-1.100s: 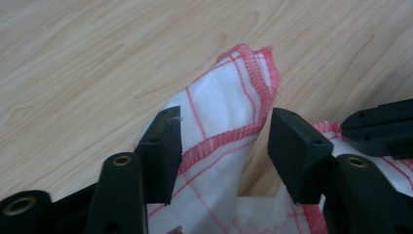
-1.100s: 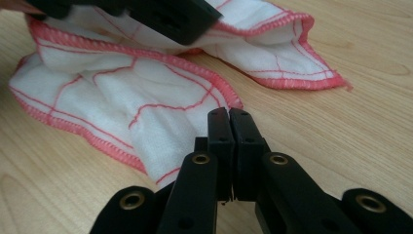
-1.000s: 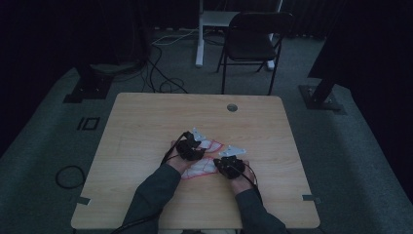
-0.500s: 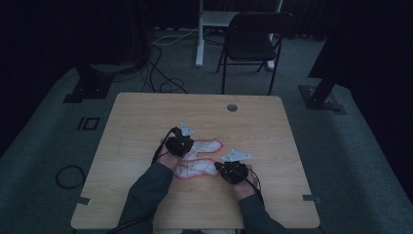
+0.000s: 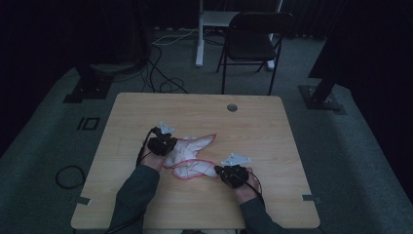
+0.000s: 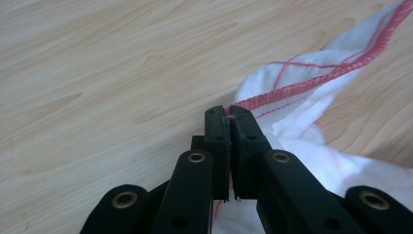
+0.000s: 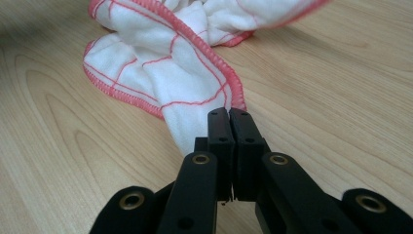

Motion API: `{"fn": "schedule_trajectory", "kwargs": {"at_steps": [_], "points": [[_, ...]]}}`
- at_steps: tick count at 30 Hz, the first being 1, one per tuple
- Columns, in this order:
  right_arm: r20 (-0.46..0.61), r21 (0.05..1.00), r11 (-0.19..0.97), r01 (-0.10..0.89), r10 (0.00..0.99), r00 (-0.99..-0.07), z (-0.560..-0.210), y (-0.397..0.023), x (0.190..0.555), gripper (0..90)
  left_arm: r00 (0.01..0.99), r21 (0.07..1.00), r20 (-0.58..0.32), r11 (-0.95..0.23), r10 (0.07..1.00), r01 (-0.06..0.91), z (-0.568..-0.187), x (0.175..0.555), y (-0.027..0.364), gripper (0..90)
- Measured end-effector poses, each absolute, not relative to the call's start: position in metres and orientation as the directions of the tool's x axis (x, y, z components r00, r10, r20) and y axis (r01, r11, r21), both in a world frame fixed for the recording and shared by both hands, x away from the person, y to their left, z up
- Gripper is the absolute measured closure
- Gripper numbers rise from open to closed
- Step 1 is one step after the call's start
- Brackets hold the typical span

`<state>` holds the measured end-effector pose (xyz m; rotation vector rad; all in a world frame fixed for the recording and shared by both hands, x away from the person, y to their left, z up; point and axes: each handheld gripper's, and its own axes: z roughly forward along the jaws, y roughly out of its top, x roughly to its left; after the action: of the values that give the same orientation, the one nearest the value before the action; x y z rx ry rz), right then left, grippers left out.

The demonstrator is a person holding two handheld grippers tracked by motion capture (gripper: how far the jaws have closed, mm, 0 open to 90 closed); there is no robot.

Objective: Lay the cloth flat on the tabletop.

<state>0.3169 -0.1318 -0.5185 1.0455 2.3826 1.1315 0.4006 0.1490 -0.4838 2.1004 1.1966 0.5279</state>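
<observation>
Cloth: white dishcloth [image 5: 190, 155] with red overlock hem and thin red check lines, lying bunched and partly drawn out near the middle of the wooden table [image 5: 146, 109], well this side of the round grommet hole [image 5: 232, 107].
Weight: judged very light; lifts with no effort, no sag load on either grip.
Stiffness: soft and limp; folds and drapes wherever unsupported, keeps no shape.
Surface: thin weave, likely to slide out of a shallow pinch; stitched hem thicker and the safer bite.
Fragility: none to speak of; only risk a pulled thread or a slipped corner.
Hold points: hemmed edge at or near two corners, far enough apart to stretch the cloth flat.
Left gripper [image 6: 229, 113]: jaws having just closed, now pinching the red hem at the cloth's edge, tips low over the table on the cloth's left side.
Right gripper [image 7: 229, 117]: jaws pressed together on a gathered tip of the cloth beside the hem, at the cloth's near right end, closer to the table's near edge.
Left forearm: sleeve entering from the table's near edge, angled toward the cloth.
Right hand: wrapped round its gripper body, pointing inward at the cloth, low over the table.
Cloth between grips: slack, still crumpled, resting on the table.
</observation>
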Motion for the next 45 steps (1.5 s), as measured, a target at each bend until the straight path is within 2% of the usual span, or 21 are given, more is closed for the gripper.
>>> {"fn": "schedule_trajectory", "kwargs": {"at_steps": [24, 45], "points": [[0.04, 0.759, 0.439, 0.48, 0.705, -0.708, -0.522, -0.132, 0.302, 89.2, 0.374, 0.672, -0.047, -0.247, 0.926, 0.698, -0.517, 0.387, 0.211, 87.3], [0.044, 0.774, 0.436, 0.46, 0.687, -0.725, -0.516, -0.133, 0.29, 89.3, 0.292, 0.653, -0.108, -0.154, 0.95, 0.741, -0.529, 0.375, 0.244, 87.4]]}}
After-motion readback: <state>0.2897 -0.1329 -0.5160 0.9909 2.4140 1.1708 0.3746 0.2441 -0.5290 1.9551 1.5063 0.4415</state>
